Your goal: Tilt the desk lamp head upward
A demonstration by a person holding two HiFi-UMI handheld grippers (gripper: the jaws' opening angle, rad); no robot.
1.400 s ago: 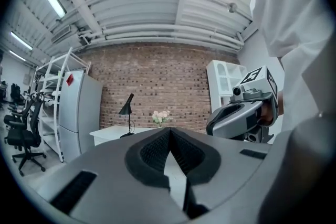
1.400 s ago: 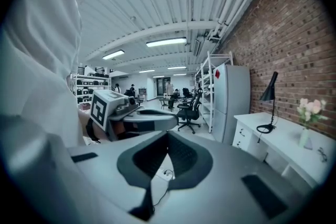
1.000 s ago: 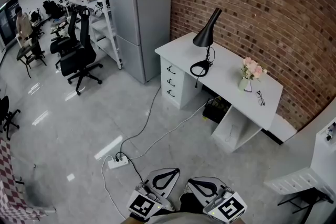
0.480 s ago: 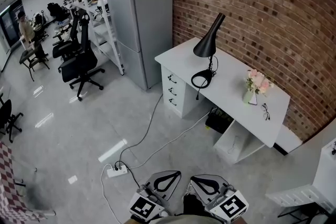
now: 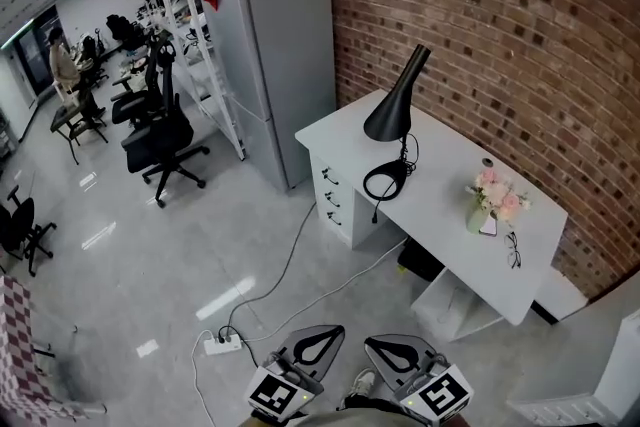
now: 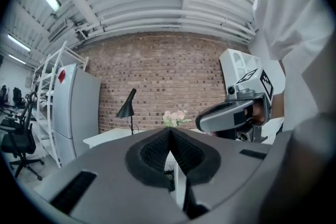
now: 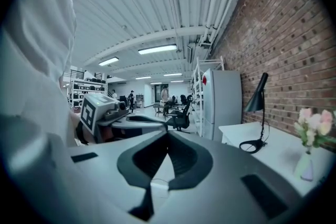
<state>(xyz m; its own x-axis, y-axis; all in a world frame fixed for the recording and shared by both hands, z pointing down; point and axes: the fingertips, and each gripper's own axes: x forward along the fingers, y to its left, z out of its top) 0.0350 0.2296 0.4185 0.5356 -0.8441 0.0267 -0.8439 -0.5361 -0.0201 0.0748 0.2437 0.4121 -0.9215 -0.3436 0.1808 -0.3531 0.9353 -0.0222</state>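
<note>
Hanging well apart from the desk lamp, left gripper and right gripper have jaws pressed together, empty. Open floor lies before the lamp's counter edge.

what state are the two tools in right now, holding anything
Left tool: closed, holding nothing.
Right tool: closed, holding nothing.

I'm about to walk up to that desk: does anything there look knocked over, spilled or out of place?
Nothing is toppled or spilled: the desk lamp and flower vase stand upright on the desk, glasses lying flat near the vase. Only the power strip and its cables trail loosely across the floor in front.
</note>
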